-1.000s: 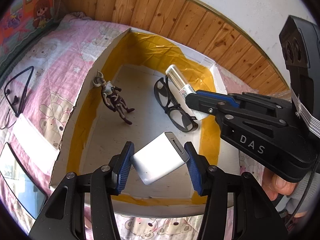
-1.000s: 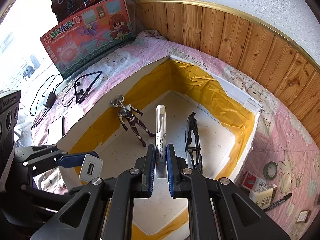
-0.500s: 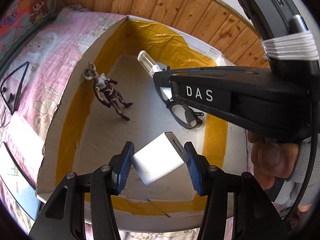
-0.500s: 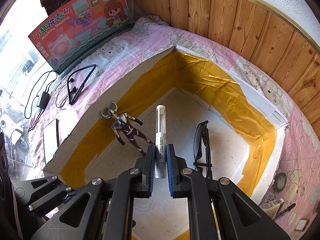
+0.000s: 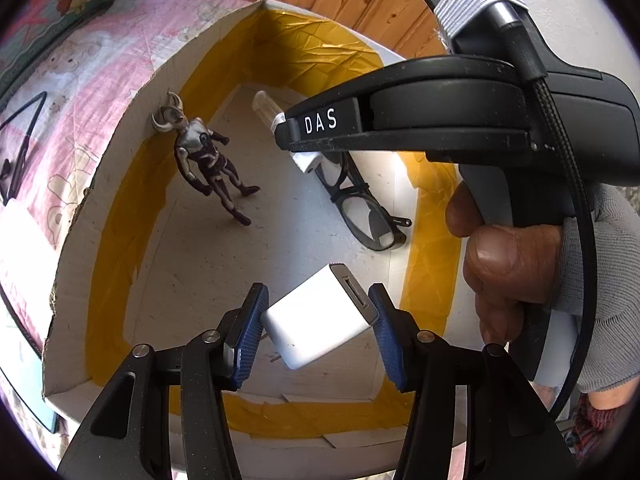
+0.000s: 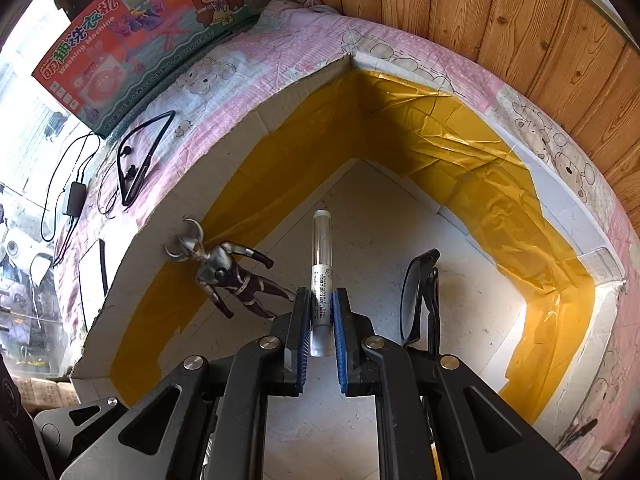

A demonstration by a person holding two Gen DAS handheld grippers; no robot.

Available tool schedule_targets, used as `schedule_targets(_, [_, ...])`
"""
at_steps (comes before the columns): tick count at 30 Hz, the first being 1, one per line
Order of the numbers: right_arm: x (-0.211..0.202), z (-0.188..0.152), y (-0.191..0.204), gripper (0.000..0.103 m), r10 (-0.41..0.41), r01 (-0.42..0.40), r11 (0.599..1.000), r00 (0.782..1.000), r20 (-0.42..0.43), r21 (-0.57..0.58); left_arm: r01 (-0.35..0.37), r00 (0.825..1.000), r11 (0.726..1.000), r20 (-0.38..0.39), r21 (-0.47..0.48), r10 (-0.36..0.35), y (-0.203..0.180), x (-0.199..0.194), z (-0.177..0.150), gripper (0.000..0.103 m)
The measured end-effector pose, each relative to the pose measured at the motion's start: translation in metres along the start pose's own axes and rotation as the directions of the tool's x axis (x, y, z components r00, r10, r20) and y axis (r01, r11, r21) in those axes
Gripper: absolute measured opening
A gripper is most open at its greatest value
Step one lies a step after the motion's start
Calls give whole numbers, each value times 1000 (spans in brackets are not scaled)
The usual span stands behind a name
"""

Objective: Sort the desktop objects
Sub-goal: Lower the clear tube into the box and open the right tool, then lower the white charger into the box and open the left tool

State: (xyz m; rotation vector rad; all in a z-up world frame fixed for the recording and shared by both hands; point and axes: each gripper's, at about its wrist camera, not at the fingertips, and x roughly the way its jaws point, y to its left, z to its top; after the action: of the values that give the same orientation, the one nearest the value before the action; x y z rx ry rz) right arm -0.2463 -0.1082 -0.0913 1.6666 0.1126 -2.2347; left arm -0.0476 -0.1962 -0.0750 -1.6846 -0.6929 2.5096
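My left gripper [image 5: 316, 316] is shut on a white USB charger block [image 5: 320, 316], held above the near part of the white box [image 5: 120, 128] lined with yellow tape. Over the same box my right gripper [image 6: 320, 312] is shut on a clear-capped white tube [image 6: 321, 276] that points forward. Seen from the left wrist, the right gripper body and the hand holding it cover the upper right, and only the tube's clear cap [image 5: 265, 106] and white end stick out past it. On the box floor lie a silver and dark toy figure [image 5: 204, 160] [image 6: 228, 276] and black glasses [image 5: 360, 208] [image 6: 418, 296].
The box sits on a pink cartoon-print cloth [image 6: 256, 68]. Left of it lie a black neckband earphone [image 6: 140, 160], a charger with cable [image 6: 74, 198] and a phone [image 6: 92, 276]. A toy washing-machine carton [image 6: 132, 32] and wood panelling [image 6: 520, 28] stand behind.
The right gripper with the tube has swung in over the box and lower, filling more of the left wrist view. The left gripper has sunk slightly toward the box floor, still holding the charger.
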Motion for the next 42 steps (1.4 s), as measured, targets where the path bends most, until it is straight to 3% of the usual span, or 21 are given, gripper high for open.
schedule_targets(7, [11,11,-10,12,-21,21,1000,999,-33,8,63,997,995,-38,-80,-66,6,5,2,53])
schedule_targets(21, [26,20,-23,13,-61,62,998,996,-62,18,73,992,991,-90,-116,-84,3,14,3,54])
schedule_targets(23, [24,20,-23,17,-63,64,998,996,-58,20,76,992,989,-95,-123,-87,3,14,3,55])
schedule_targets(25, [19,21,-25,22,-68,69,997,997,-41,25,71,992,989,-98,-127,-84,2,13,2,55])
schedule_targets(42, [-12,-4,-23,24,-56,57,998,998,-31,19,19,997,998,-69,-61,-23,-15,-5,-5,57])
